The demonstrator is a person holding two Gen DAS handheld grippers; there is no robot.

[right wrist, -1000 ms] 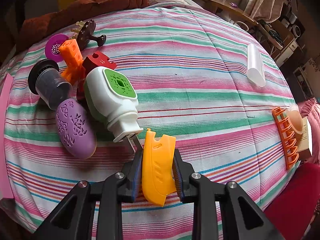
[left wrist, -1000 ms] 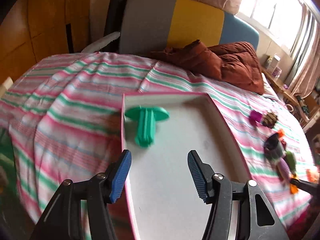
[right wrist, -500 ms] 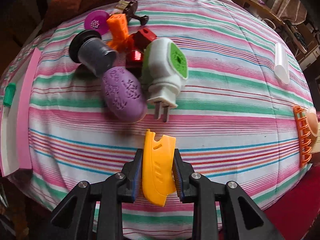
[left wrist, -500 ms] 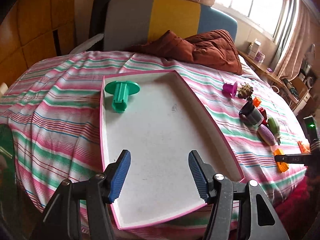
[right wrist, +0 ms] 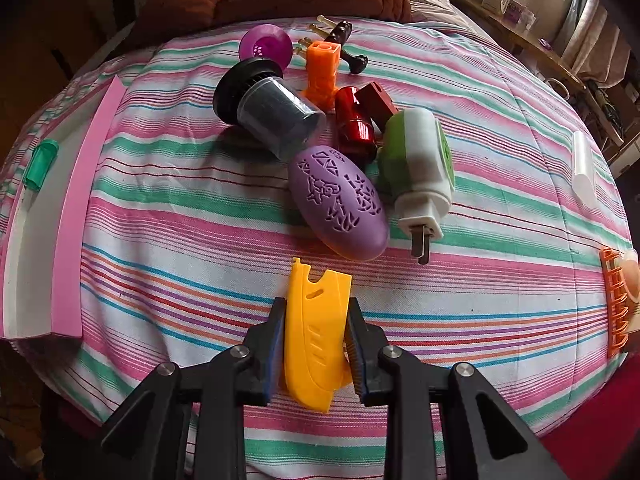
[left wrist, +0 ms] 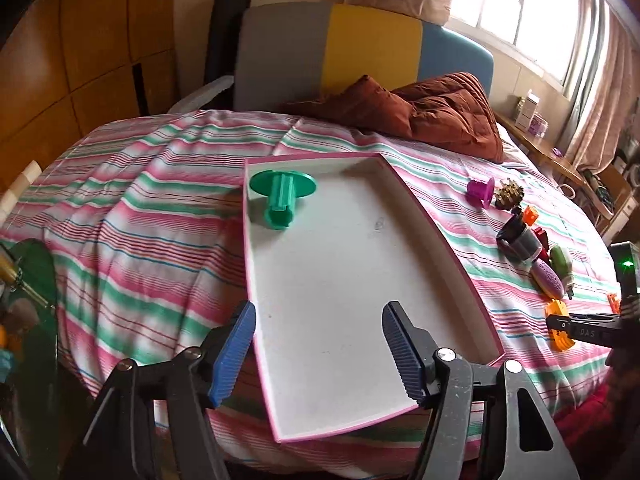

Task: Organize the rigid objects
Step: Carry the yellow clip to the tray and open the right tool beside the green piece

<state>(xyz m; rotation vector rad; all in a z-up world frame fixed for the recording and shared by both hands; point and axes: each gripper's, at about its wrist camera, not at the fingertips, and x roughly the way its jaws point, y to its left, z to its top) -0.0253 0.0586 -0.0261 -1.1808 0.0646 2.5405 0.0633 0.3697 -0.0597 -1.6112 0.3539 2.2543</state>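
A white tray with a pink rim [left wrist: 440, 240] lies on the striped bed. A green flanged peg [left wrist: 282, 196] rests in its far left corner. My left gripper [left wrist: 318, 354] hovers over the tray's near end, its jaws opening with nothing between them. My right gripper [right wrist: 316, 344] is shut on a yellow plastic piece [right wrist: 316, 332], held above the bedspread. Just beyond it lie a purple egg-shaped case [right wrist: 340, 204], a green and white plug [right wrist: 420, 172], a grey cup [right wrist: 272, 112], a red part [right wrist: 356, 124], an orange block [right wrist: 322, 74] and a purple funnel [right wrist: 266, 46].
The tray's pink edge [right wrist: 76, 216] shows at the left of the right wrist view. An orange comb-like piece [right wrist: 614, 304] and a clear tube [right wrist: 582, 168] lie at the bed's right side. A brown quilt [left wrist: 436, 112] and a colourful headboard [left wrist: 332, 48] stand behind.
My left gripper drew back, so the whole tray shows, and its jaws spread a little wider. My right gripper carried the yellow piece leftward toward the tray, and the toy pile shifted right in its view.
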